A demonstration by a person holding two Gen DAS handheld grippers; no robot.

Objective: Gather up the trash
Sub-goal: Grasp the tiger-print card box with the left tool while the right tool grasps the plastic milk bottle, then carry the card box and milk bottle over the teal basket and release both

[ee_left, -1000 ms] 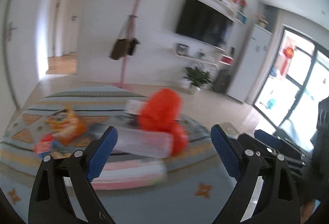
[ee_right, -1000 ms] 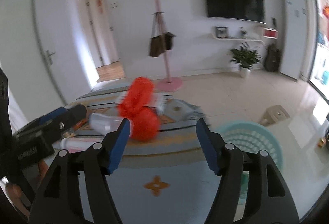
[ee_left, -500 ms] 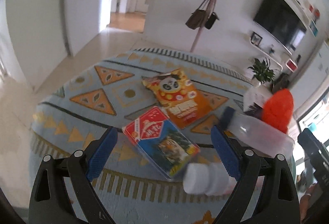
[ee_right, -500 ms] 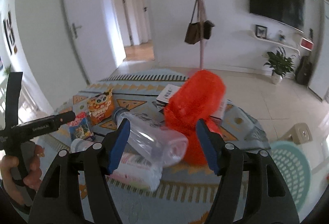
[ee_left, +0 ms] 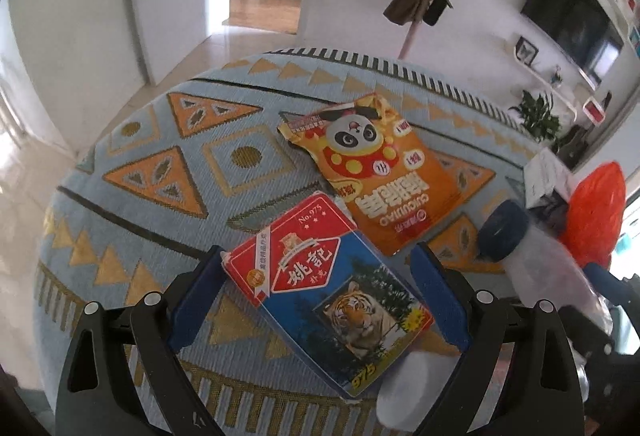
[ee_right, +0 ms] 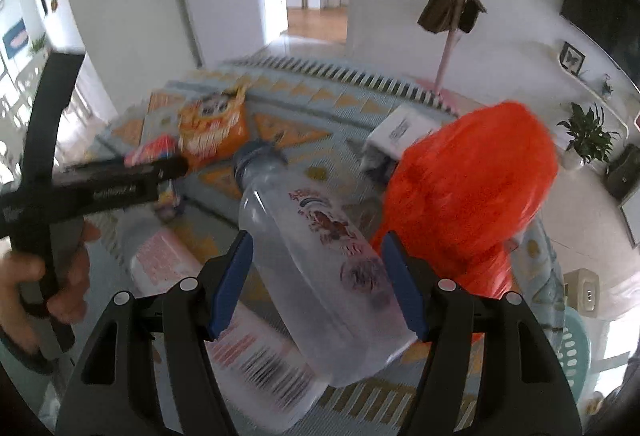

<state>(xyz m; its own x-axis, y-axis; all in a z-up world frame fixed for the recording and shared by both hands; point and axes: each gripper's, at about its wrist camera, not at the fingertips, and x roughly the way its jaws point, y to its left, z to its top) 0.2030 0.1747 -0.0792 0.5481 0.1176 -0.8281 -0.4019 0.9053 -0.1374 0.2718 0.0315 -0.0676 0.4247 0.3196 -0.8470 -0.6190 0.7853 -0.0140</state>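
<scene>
While both grippers hang over the patterned rug (ee_left: 168,140), each has its blue pads spread apart around a piece of trash. Seen from the left wrist, the left gripper (ee_left: 316,300) straddles a card box (ee_left: 324,292) with a red label and a tiger picture; the box lies flat on the rug, turned at an angle, with its near end between the pads. Whether the pads touch its edges I cannot tell. Just beyond the box, overlapping its far corner, lies an orange snack bag (ee_left: 380,172) with a panda face. A white bottle (ee_left: 412,392) lies at the near right, partly under the box's corner.

From the right wrist, the right gripper (ee_right: 316,276) has its pads on either side of a clear plastic bottle (ee_right: 320,260) with a dark blue cap, lying on its side with the cap pointing away. Its body fills the gap, but a firm grip is not clear. To its right stands a bunched red plastic bag (ee_right: 472,192), and behind that a white box (ee_right: 404,128). On the near left lies a bottle with a pink label (ee_right: 224,336). A pale green basket (ee_right: 572,348) shows at the right edge, off the rug.
</scene>
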